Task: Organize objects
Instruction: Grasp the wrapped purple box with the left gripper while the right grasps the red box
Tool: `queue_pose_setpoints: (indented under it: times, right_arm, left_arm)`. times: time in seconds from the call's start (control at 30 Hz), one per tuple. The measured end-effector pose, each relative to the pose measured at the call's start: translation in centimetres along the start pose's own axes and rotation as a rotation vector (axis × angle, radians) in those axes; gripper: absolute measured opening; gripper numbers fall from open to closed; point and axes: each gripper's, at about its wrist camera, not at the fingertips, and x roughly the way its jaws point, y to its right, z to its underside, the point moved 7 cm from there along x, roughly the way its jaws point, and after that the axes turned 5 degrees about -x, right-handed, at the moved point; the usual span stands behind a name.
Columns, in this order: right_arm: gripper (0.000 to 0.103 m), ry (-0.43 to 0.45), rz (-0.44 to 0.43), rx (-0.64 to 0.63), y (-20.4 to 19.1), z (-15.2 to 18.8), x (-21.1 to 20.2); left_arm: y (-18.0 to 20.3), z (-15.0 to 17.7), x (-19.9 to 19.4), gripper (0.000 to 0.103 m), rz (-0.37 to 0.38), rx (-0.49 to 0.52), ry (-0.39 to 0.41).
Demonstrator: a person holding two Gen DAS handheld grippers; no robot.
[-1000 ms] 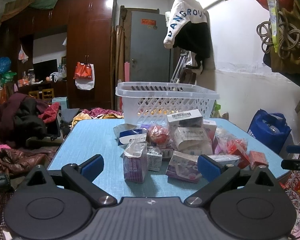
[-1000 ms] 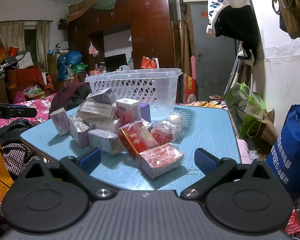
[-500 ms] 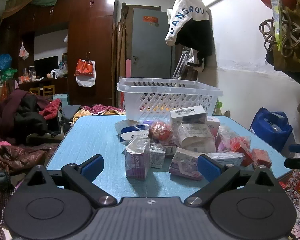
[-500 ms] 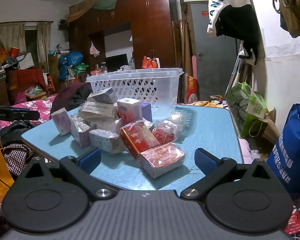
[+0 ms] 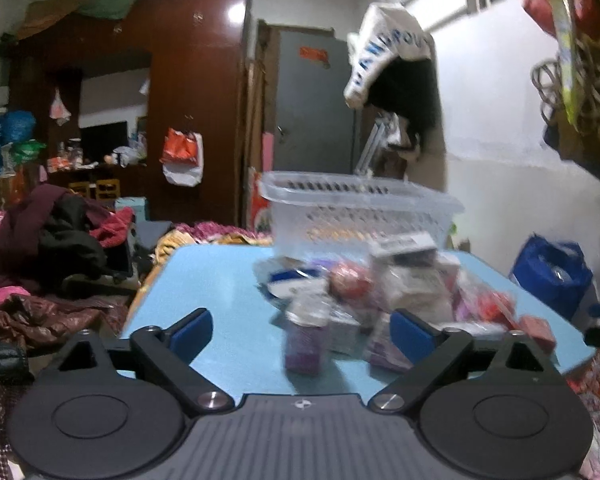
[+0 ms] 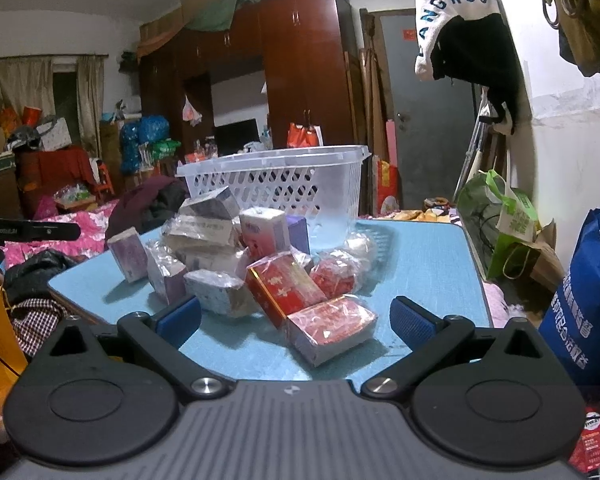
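Observation:
A pile of several wrapped boxes and packets lies on the blue table (image 5: 220, 292), in front of a white plastic basket (image 5: 356, 212). In the left wrist view, which is blurred, a purple box (image 5: 304, 336) stands nearest, between my fingers. My left gripper (image 5: 302, 330) is open and empty, short of the pile. In the right wrist view a red box (image 6: 332, 328) lies nearest, with a second red box (image 6: 284, 284) behind it and the basket (image 6: 276, 188) at the back. My right gripper (image 6: 296, 318) is open and empty, just before the table edge (image 6: 440, 280).
Clothes are heaped on a bed (image 5: 48, 248) left of the table. A blue bag (image 6: 588, 300) and a green bag (image 6: 500, 232) stand on the floor to the right. A dark wardrobe (image 5: 160, 112) and a grey door (image 5: 316, 108) are behind.
My left gripper has swung to the left and the view has blurred with motion, so the pile now sits right of centre. My right gripper has crept slightly closer. Both stay open.

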Motion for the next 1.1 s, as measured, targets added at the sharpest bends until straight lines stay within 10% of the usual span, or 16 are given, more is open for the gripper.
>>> queue_pose_setpoints:
  times: [0.67,0.77,1.1]
  right_arm:
    - [0.088,-0.085,0.033,-0.022,2.7,3.1,5.0]
    - [0.07,-0.065,0.003,-0.003,2.9,3.0,4.7]
    - [0.069,0.012,0.018,-0.008,2.8,-0.3,2.6]
  left_arm:
    - [0.5,3.2,8.9,0.077,0.098,0.112,-0.085]
    - [0.5,3.5,9.4,0.039,0.108,0.101,-0.096]
    - [-1.1,1.3,7.3,0.038,0.112,0.021,0.009]
